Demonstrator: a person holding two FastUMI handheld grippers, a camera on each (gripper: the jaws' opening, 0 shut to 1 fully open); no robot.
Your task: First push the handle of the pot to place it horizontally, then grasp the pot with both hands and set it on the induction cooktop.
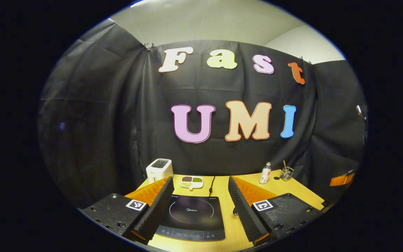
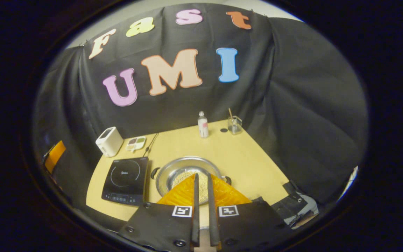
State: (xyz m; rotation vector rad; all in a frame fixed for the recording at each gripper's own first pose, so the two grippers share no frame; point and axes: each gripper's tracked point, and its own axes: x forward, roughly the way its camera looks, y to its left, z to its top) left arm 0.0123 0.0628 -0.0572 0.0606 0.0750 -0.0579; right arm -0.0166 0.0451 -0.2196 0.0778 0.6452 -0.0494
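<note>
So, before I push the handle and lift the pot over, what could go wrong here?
1. The pot holds loose beans; a hard push or tilted lift could spill them.
2. The right tool is nearly shut, so it must reopen to grip.
3. The pot sits close beside the induction cooktop; sliding could knock it or its cord.

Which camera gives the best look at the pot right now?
The right gripper view: the pot sits on the table beside the induction cooktop, partly covered by the right gripper. The left gripper view faces the cooktop instead, giving nothing of the pot.
</note>
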